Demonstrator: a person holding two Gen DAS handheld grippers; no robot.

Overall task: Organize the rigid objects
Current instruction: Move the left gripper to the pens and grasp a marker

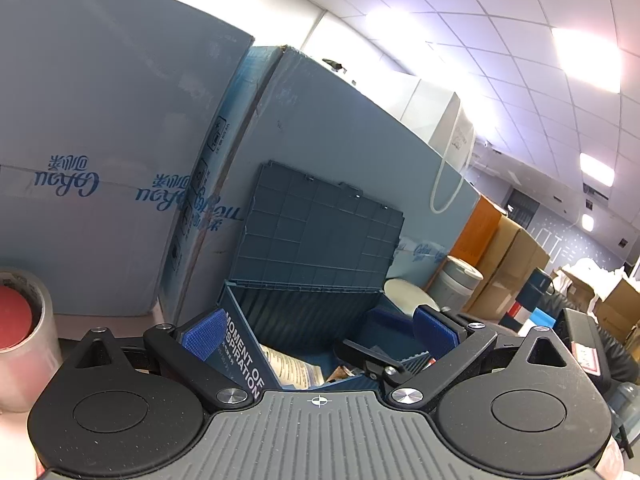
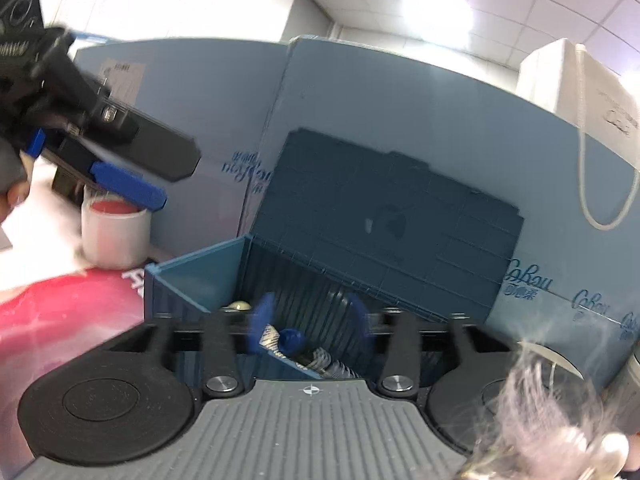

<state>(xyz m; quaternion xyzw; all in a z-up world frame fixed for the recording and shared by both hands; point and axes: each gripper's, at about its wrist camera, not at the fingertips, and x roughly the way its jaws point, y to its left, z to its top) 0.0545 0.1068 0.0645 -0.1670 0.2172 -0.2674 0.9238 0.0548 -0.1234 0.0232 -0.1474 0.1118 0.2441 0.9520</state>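
A dark blue plastic storage box (image 1: 304, 316) stands open with its lid (image 1: 320, 232) leaning back against light blue cartons. Inside lie a dark blue booklet (image 1: 244, 352), printed packets (image 1: 296, 368) and small items. My left gripper (image 1: 320, 332) is open and empty, its blue pads (image 1: 204, 334) spread wide over the box. In the right wrist view the same box (image 2: 200, 280) and lid (image 2: 392, 216) show, with a blue cap (image 2: 291, 340) and striped items inside. My right gripper (image 2: 308, 320) is open and empty above the box. The left gripper (image 2: 120, 176) shows at upper left.
Light blue cartons (image 1: 100, 160) form a wall behind the box. A tape roll with a red centre (image 1: 20, 320) stands at left, also in the right wrist view (image 2: 114, 228). A red surface (image 2: 60, 320) lies at left. A white disc (image 1: 408, 296), a grey container (image 1: 460, 284) and brown cartons (image 1: 504, 264) stand at right.
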